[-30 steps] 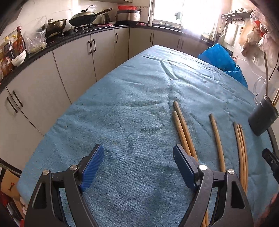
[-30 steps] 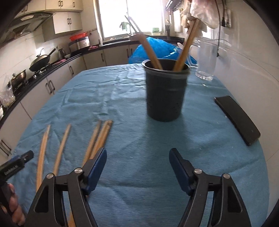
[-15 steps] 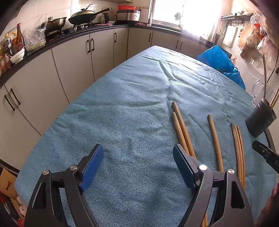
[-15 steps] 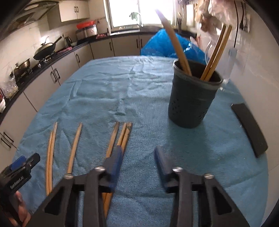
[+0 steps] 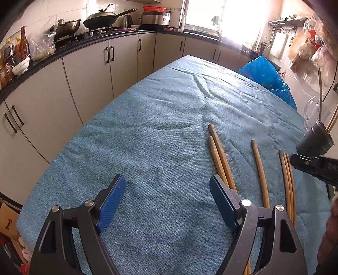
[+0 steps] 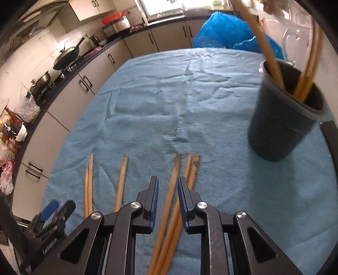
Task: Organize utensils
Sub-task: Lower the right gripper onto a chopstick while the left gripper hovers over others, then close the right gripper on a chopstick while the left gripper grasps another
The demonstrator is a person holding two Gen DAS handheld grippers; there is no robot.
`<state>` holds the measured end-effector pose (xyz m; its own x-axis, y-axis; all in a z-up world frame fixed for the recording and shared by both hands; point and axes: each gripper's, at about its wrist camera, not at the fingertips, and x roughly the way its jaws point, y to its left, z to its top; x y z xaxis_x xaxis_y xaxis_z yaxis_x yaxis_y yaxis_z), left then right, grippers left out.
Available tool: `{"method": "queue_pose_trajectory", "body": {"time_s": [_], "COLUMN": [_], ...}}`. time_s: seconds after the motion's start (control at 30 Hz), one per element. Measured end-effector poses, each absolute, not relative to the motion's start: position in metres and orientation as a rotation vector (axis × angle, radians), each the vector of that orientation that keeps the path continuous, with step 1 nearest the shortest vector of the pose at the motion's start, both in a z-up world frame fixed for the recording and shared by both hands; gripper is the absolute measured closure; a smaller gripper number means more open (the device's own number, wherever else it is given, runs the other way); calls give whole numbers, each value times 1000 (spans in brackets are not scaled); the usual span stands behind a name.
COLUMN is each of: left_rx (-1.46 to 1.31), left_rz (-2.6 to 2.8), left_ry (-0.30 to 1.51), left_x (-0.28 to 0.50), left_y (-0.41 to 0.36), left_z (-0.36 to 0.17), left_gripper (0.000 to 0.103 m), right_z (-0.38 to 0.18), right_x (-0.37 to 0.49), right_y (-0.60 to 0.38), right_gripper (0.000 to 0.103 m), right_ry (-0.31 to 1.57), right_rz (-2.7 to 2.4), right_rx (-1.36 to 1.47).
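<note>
Several wooden chopsticks lie on the blue tablecloth (image 5: 147, 131). In the left wrist view a pair (image 5: 219, 156), a single one (image 5: 259, 169) and a bundle (image 5: 287, 182) lie right of my left gripper (image 5: 166, 201), which is open and empty. In the right wrist view my right gripper (image 6: 168, 190) has its jaws narrowed around one chopstick (image 6: 172, 186) of the right-hand group, with small gaps still showing. A dark utensil holder (image 6: 283, 118) with chopsticks in it stands at the right.
A blue plastic bag (image 6: 230, 31) lies at the table's far end. A black phone (image 6: 331, 137) lies right of the holder. Kitchen cabinets and a counter with pans (image 5: 97, 19) run along the left. A glass jug (image 5: 312, 110) stands behind the holder.
My right gripper has moved left and down over the right-hand chopsticks, and its jaws have narrowed from wide open. The left gripper has stayed open and almost still.
</note>
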<state>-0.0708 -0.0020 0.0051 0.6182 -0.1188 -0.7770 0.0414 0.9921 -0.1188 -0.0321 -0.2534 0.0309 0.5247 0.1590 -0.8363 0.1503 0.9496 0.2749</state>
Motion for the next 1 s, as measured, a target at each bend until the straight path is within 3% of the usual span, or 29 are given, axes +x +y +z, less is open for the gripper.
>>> {"method": "queue_pose_trajectory", "body": {"time_s": [0.53, 0.63, 1.0], "left_rx": [-91, -84, -56], "left_rz": [-109, -116, -314], "left_ry": [910, 922, 1011], "left_x": [-70, -69, -41], "left_y": [-5, -5, -47], "left_z": [4, 6, 44], "left_gripper": [22, 22, 26], "right_z": [12, 11, 62], "right_x": [13, 12, -55], "right_y": [-243, -234, -259], "right_gripper": [83, 93, 94], "right_ry": [1136, 1132, 892], "right_rz": [-67, -60, 28], "right_rx": [211, 131, 303]}}
